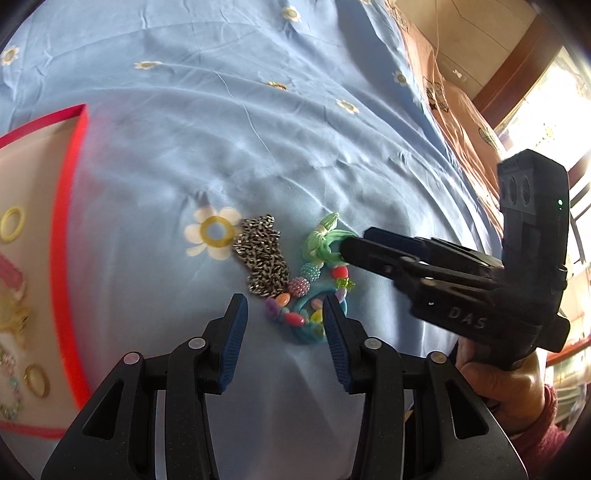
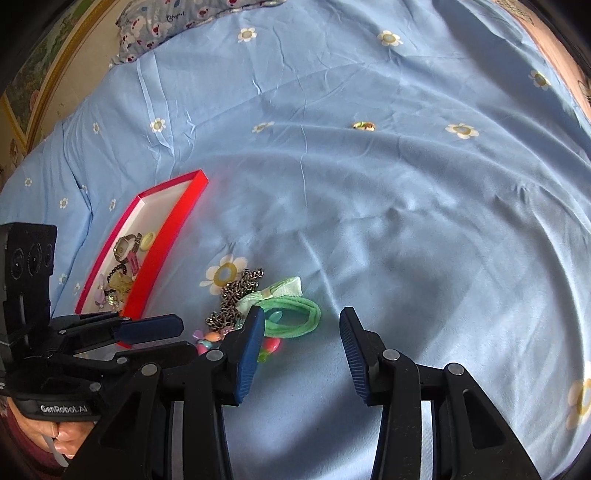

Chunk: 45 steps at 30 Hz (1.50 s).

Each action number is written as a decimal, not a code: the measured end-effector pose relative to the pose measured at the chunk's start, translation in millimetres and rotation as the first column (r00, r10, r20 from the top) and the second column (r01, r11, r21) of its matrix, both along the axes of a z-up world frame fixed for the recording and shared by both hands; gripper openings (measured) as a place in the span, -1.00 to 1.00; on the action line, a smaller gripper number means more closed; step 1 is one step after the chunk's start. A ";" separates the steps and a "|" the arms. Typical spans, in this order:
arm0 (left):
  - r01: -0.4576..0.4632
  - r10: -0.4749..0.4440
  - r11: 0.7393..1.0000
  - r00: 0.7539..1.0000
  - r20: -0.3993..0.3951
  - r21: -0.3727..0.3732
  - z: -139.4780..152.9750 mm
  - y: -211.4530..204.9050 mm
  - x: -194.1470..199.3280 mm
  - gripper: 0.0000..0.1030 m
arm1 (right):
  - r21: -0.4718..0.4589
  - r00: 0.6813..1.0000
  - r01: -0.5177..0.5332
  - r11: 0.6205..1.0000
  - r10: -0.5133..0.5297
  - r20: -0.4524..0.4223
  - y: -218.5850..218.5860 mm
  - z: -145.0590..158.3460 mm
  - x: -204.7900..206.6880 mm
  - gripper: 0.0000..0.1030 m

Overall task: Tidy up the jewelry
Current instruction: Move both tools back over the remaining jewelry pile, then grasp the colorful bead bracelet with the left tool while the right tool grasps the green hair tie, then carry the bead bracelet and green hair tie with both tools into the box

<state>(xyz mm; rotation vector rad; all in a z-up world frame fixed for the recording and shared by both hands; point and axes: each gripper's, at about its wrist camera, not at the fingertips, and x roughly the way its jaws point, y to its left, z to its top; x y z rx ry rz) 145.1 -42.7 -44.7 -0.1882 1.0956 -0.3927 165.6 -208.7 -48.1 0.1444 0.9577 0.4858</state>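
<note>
Jewelry lay in a small heap on the bed: a silver chain point(image 1: 264, 254) bunched beside a green hair tie point(image 1: 325, 242) with a pale bow, and a beaded bracelet point(image 1: 301, 302) of mixed colours curled just below them, touching both. The heap sat next to a large white and yellow flower printed on the blue bedsheet point(image 1: 221, 129), which was creased and dotted with smaller flowers of the same kind.

The left gripper point(image 1: 284, 321) hovered over the near end of the bracelet with its fingers spread, the beads showing between the blue pads. The right gripper point(image 2: 303, 343) reached in from the right side, its fingers also spread; its left finger stood over the edge of the hair tie, and nothing was pinched.

To the left of the heap rested a shallow red tray point(image 2: 173, 236) with a white floor, holding a watch point(image 2: 123, 245), a yellow ring point(image 2: 148, 240) and several other small pieces too jumbled to name.

Farther out, a patterned pillow point(image 2: 177, 22) lay at the head of the bed against a wall with a wooden-framed edge. On the other side a peach-coloured cloth point(image 1: 454, 110) bordered the sheet, with bright window light beyond it.
</note>
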 end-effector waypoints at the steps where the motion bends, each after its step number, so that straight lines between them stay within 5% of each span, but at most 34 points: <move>1: 0.005 -0.005 1.000 1.000 -0.004 0.004 -2.5 -1.7 1.9 -0.24 | -0.004 1.000 -0.002 1.000 0.002 -0.006 1.4 -3.4 2.2 -0.32; 4: 0.017 -0.017 1.000 1.000 -0.004 0.019 -9.1 -5.5 5.6 -0.67 | -0.023 1.000 -0.001 1.000 0.000 -0.007 3.5 -8.3 4.3 -0.84; 7: 0.030 -0.030 1.000 1.000 0.001 0.007 -10.7 -5.8 5.8 -0.83 | -0.023 1.000 0.005 1.000 -0.005 0.001 1.8 -8.1 3.3 -0.87; 23: -0.020 0.030 0.997 0.993 0.117 -0.081 40.1 27.5 -29.2 -0.86 | 0.038 0.998 0.025 0.999 -0.027 0.064 -5.1 21.7 -11.0 -0.88; 45: -0.229 0.248 0.965 0.956 0.156 -0.128 57.7 120.0 -76.3 -0.86 | 0.038 0.985 -0.161 0.986 0.158 0.075 79.9 32.2 -29.9 -0.88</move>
